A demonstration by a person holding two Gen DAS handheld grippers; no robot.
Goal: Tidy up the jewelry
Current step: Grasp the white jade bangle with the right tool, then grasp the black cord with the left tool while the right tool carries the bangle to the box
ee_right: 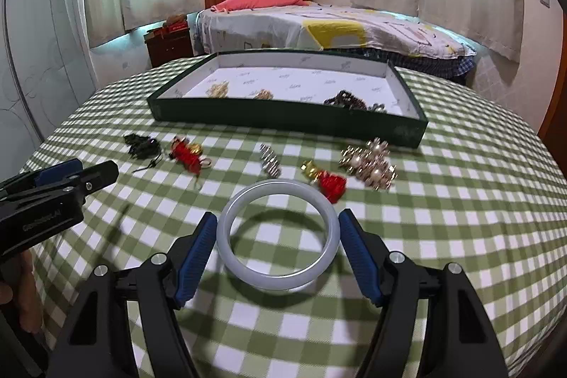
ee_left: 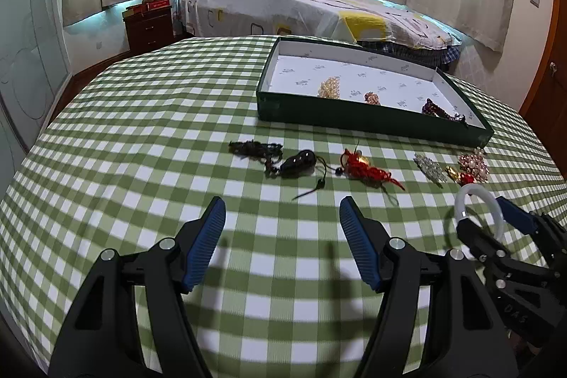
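Note:
A pale white jade bangle [ee_right: 280, 279] lies flat between the blue pads of my right gripper [ee_right: 278, 236], which is shut on its two sides just above the green checked cloth. The left wrist view shows the same bangle [ee_left: 476, 187] in the right gripper [ee_left: 489, 218] at the far right. My left gripper [ee_left: 281, 229] is open and empty above the cloth, short of a black cord pendant [ee_left: 297, 162] and a red knot charm [ee_left: 368, 170]. A dark green tray [ee_right: 283, 117] with a white lining holds three bead pieces.
A silver brooch [ee_right: 270, 162], a gold and red charm [ee_right: 327, 179] and a pearl cluster [ee_right: 368, 162] lie between the bangle and the tray. The left gripper [ee_right: 85, 172] shows at the left edge. A bed and a nightstand stand beyond the table.

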